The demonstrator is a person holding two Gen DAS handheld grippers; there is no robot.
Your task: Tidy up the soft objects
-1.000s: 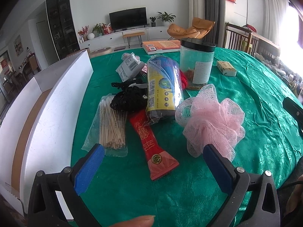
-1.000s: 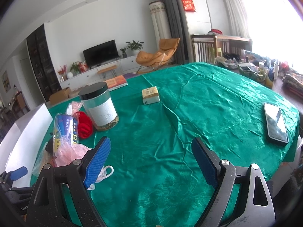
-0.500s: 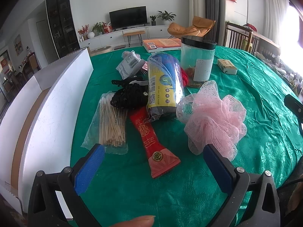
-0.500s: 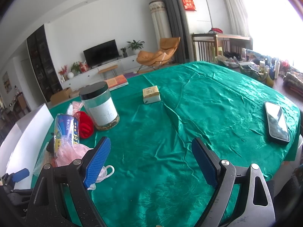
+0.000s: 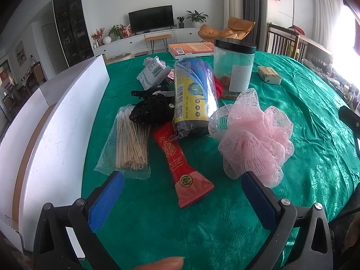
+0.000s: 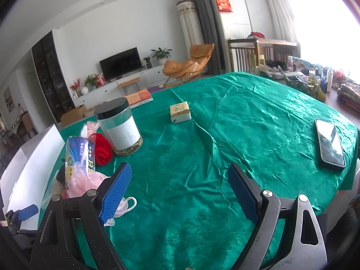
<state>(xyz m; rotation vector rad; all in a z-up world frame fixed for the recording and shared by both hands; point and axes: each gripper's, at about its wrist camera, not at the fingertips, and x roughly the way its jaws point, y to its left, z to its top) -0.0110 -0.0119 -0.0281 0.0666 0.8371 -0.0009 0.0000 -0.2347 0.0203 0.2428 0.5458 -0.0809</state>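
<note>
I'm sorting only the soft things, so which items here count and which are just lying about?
Belong:
pink mesh bath pouf
black knitted item
red knitted item

Lying about:
clear jar
cotton swab packet
phone
small box

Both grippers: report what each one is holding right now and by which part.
Nothing is held. The left gripper is open above the tablecloth, short of the pink bath pouf. The right gripper is open too, with only cloth between its fingers.
</note>
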